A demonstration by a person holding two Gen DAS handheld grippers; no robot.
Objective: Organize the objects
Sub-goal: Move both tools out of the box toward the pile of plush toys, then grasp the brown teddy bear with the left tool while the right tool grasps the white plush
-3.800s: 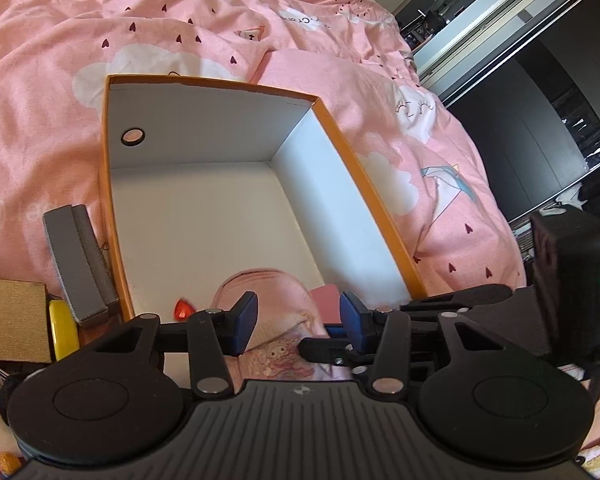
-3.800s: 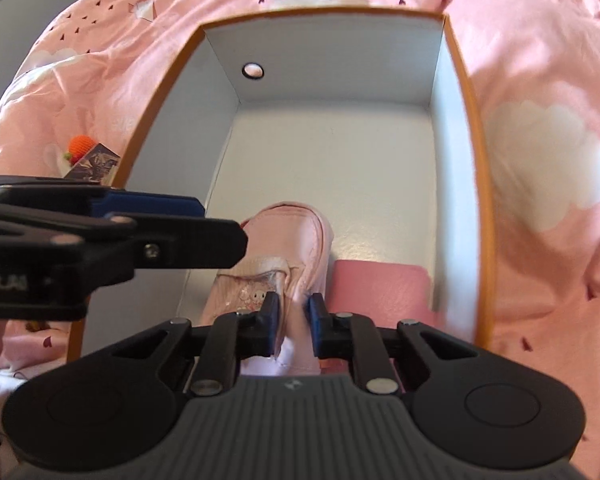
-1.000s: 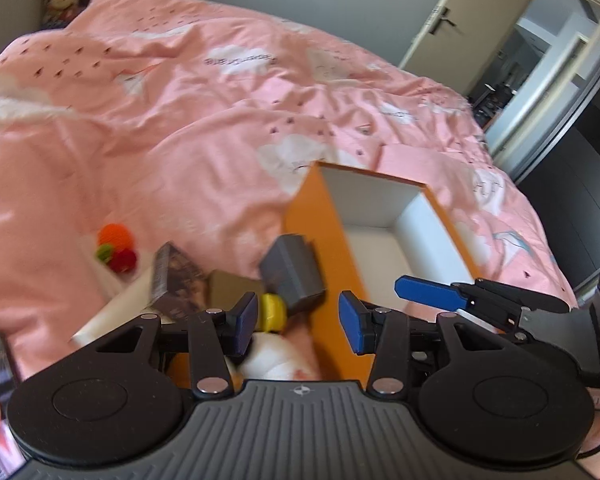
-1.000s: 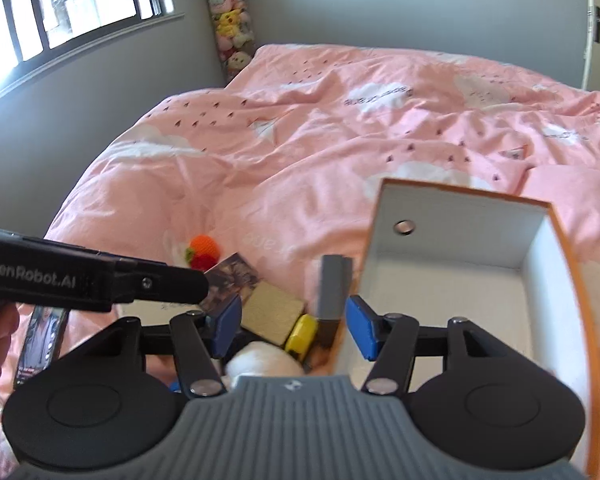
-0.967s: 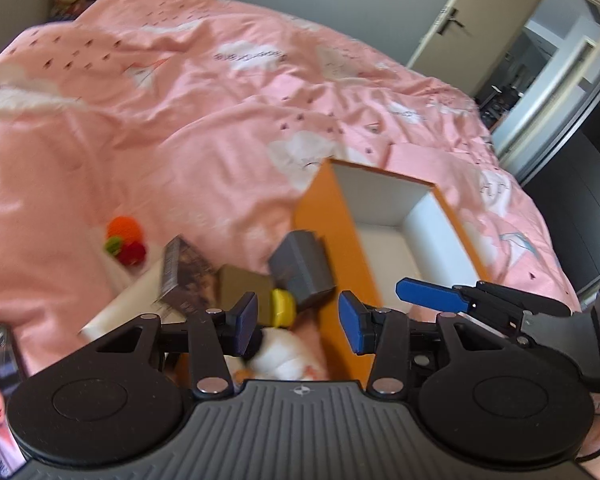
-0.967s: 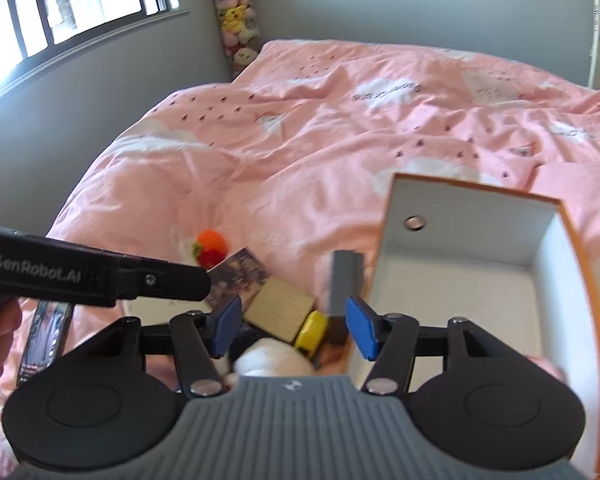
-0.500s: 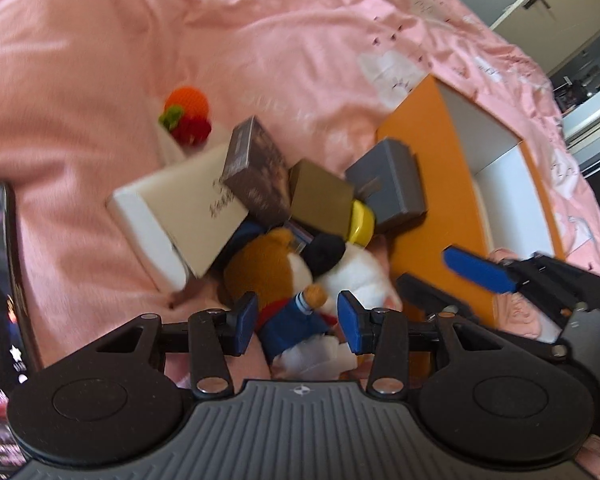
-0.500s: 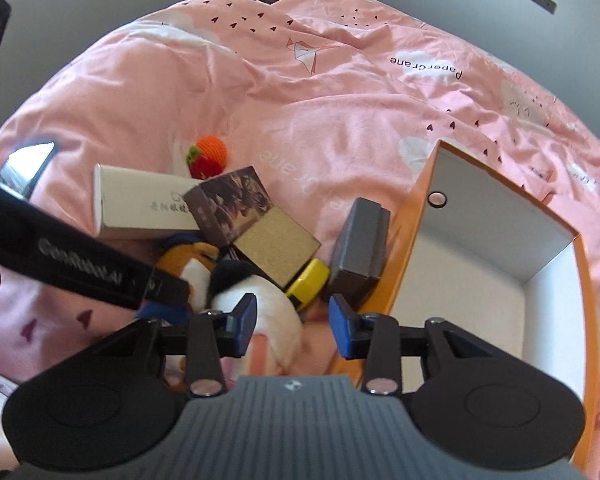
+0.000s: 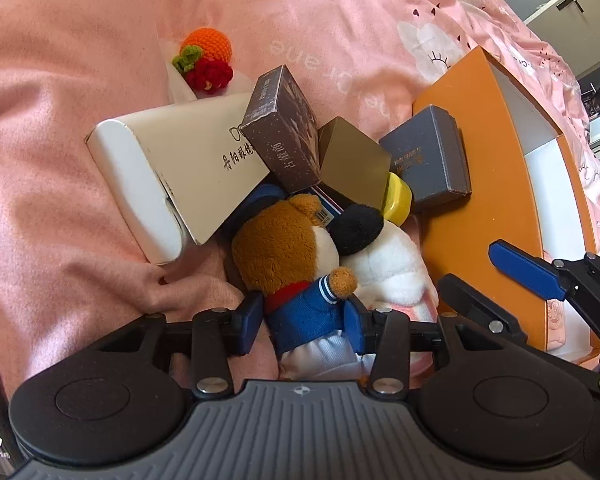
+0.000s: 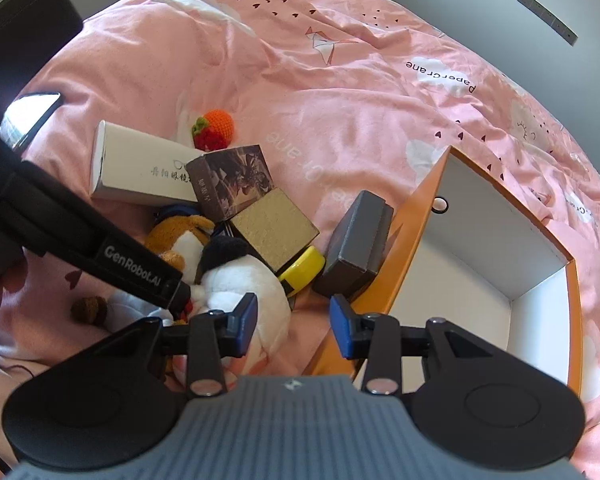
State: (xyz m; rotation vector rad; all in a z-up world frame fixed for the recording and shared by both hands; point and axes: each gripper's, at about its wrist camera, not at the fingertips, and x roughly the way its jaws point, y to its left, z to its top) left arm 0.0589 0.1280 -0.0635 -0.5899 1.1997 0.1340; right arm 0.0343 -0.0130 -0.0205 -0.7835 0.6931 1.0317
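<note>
A brown plush bear in a blue sailor top (image 9: 300, 276) lies on the pink bed beside a white plush with a black ear (image 9: 384, 260). My left gripper (image 9: 304, 324) is open with its pads on either side of the bear's blue body. My right gripper (image 10: 292, 326) is open and empty, above the white plush (image 10: 244, 288) and the edge of the orange box (image 10: 416, 236). The box (image 9: 480, 184) has a white inside and stands to the right of the pile.
The pile holds a long white box (image 9: 172, 168), a dark patterned box (image 9: 284, 128), a gold box (image 9: 352, 164), a grey box (image 9: 432, 160), a yellow tape (image 9: 398, 200) and a crocheted orange-and-red fruit (image 9: 206, 60). A phone (image 10: 28, 116) lies at the left.
Both grippers have dropped from over the box toward the pile. My left gripper now straddles the bear's body. The right gripper has opened and left the pink item in the box.
</note>
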